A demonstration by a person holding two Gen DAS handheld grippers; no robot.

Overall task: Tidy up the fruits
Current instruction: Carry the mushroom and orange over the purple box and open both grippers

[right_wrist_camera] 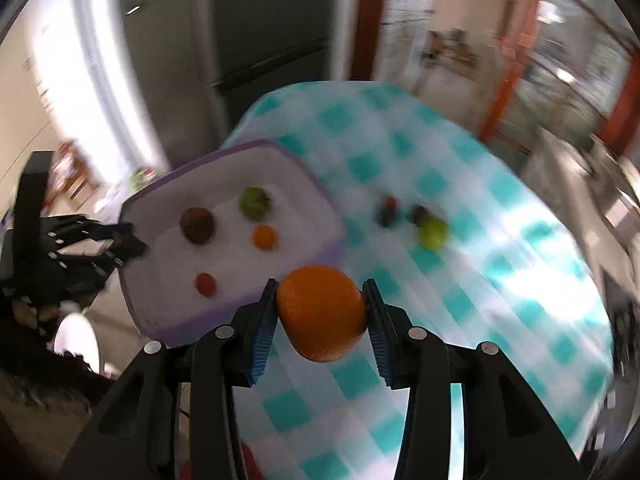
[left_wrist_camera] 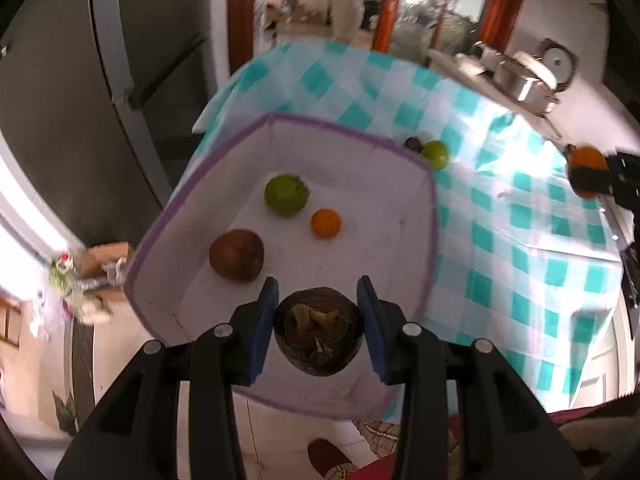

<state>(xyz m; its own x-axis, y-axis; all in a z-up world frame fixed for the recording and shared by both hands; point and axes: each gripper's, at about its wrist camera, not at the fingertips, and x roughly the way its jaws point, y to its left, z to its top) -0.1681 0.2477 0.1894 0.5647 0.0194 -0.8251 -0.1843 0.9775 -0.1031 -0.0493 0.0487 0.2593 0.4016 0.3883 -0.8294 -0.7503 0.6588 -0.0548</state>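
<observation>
The left gripper is pinching a dark round fruit low in the frame, over the white box. The right gripper is squeezing a big orange above the checked cloth, with the box at its left.

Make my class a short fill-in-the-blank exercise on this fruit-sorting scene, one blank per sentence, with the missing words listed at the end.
1. The right gripper is shut on an ____ fruit.
2. The left gripper holds a dark fruit above the white ____ with the purple rim.
3. The tablecloth is checked white and ____.
4. The green fruit outside the box lies on the ____.

Missing words: orange; box; teal; tablecloth
</observation>
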